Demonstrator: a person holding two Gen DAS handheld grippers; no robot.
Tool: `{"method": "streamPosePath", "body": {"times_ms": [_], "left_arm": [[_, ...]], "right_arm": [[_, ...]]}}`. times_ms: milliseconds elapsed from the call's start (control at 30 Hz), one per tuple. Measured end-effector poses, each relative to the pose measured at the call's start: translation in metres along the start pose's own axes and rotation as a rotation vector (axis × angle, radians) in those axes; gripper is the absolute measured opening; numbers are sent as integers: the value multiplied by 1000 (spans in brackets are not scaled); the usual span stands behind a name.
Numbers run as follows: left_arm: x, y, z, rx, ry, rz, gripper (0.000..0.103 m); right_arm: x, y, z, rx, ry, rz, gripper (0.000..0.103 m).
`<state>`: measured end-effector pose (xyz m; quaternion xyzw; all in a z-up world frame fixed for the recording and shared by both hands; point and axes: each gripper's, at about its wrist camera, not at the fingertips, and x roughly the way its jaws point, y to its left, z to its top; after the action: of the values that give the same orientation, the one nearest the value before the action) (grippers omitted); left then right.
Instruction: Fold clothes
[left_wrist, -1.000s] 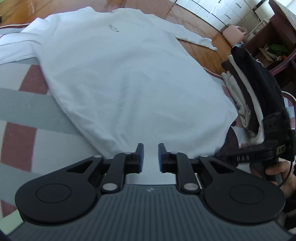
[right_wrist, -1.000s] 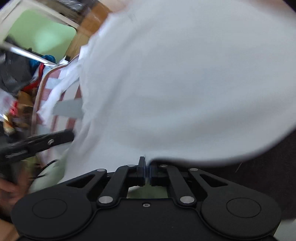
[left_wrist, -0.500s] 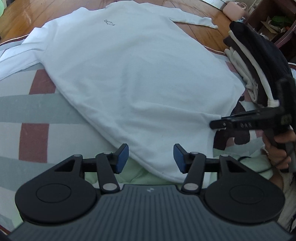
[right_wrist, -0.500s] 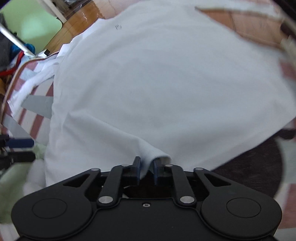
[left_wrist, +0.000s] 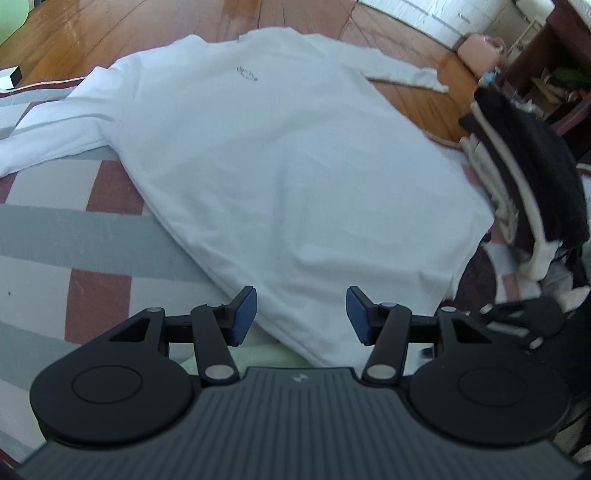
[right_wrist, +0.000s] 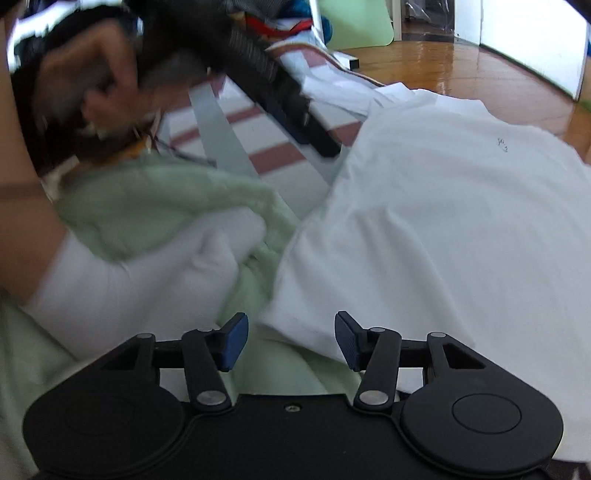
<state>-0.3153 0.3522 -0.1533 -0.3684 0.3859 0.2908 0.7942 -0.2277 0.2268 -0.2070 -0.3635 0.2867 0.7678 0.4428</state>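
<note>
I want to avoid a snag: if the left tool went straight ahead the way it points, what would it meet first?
Most likely the white shirt: its hem lies just past the open left tool. Depth is unclear, so it might skim above the cloth.

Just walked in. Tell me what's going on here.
A person is folding clothes with a two-finger tool in each hand. A white shirt lies spread flat, sleeves out, on a striped blanket. Both the left tool and the right tool are open at the shirt's near hem, holding nothing. A stack of folded clothes sits off to the right of the shirt. No fold is made in the shirt yet.
</note>
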Motion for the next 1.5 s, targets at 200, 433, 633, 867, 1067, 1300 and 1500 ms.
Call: {"method": "streamPosePath", "body": {"times_ms": [200, 433, 633, 867, 1067, 1300, 1500], "left_arm": [[14, -14, -21, 75, 13, -107, 53], [-11, -58, -21, 403, -55, -152, 67], [2, -99, -28, 784, -148, 100, 66], [10, -128, -35, 957, -178, 24, 68], [15, -139, -48, 959, -154, -88, 16], [3, -104, -21, 730, -228, 78, 5], [-12, -87, -16, 595, -297, 52, 5]], "right_arm": [[-8, -23, 6, 105, -81, 31, 11], [-53, -89, 4, 473, -282, 198, 11], [-61, -90, 3, 538, -306, 314, 11], [-62, -90, -2, 607, -322, 434, 12], [-77, -92, -6, 590, -371, 482, 17], [-134, -162, -49, 802, -318, -49, 55], [-112, -184, -83, 888, -34, -526, 55]]}}
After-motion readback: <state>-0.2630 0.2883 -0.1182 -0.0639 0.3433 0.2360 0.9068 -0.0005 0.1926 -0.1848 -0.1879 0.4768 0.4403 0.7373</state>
